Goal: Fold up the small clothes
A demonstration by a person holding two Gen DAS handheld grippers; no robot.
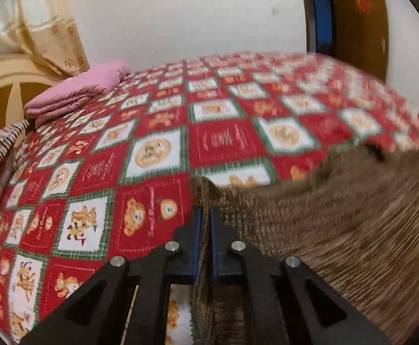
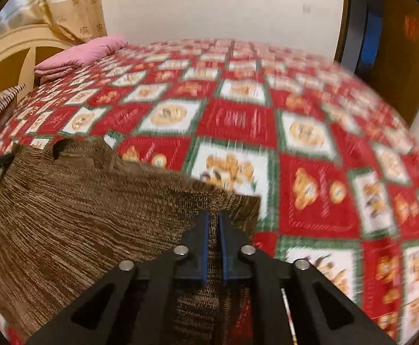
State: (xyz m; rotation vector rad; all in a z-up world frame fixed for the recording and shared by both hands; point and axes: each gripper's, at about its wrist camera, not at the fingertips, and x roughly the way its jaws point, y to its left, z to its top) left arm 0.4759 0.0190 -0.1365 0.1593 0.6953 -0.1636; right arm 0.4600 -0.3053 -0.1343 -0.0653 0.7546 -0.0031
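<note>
Pinching the brown knit garment (image 1: 339, 230) at both corners: left gripper (image 1: 205, 212) and right gripper (image 2: 213, 215) clamped on cloth; best kept taut and level.

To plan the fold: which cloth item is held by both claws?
The brown knitted garment, pinched at two corners; the pink folded blanket lies untouched far back.

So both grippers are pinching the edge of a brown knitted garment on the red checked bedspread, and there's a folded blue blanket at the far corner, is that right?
Not quite: the folded blanket at the far corner is pink, not blue, as the left wrist view shows. The rest holds: the left gripper and right gripper each pinch an edge of the brown knitted garment on the red checked bedspread.
</note>
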